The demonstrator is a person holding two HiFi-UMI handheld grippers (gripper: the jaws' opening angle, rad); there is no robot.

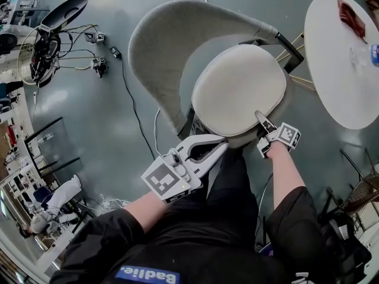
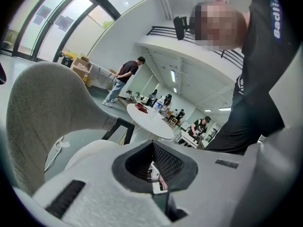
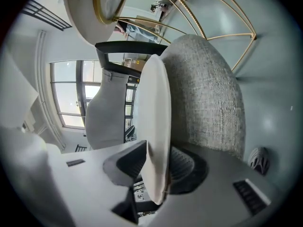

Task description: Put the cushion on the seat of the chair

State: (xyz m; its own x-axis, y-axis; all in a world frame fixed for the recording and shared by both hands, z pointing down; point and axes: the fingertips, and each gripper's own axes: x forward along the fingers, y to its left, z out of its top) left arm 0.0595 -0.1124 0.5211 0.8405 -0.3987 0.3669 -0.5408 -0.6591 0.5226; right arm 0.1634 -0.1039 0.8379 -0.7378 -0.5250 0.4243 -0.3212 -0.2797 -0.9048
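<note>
The off-white cushion (image 1: 240, 87) lies flat on the seat of the grey shell chair (image 1: 172, 40). My right gripper (image 1: 260, 120) is at the cushion's front right edge. In the right gripper view that thin edge (image 3: 154, 122) stands between the jaws of the right gripper (image 3: 155, 167), and the pads sit loosely beside it without pinching it. My left gripper (image 1: 220, 147) hovers at the cushion's front left, jaws apart and empty. The left gripper view shows the left gripper (image 2: 154, 167) with a clear gap, the chair back (image 2: 47, 112) and the cushion (image 2: 90, 152) beyond.
A round white table (image 1: 343, 70) stands close on the right with a red cloth (image 1: 351, 16) and a water bottle (image 1: 367, 55) on it. A black cable (image 1: 133, 99) runs over the floor left of the chair. Equipment with wires (image 1: 47, 40) sits far left.
</note>
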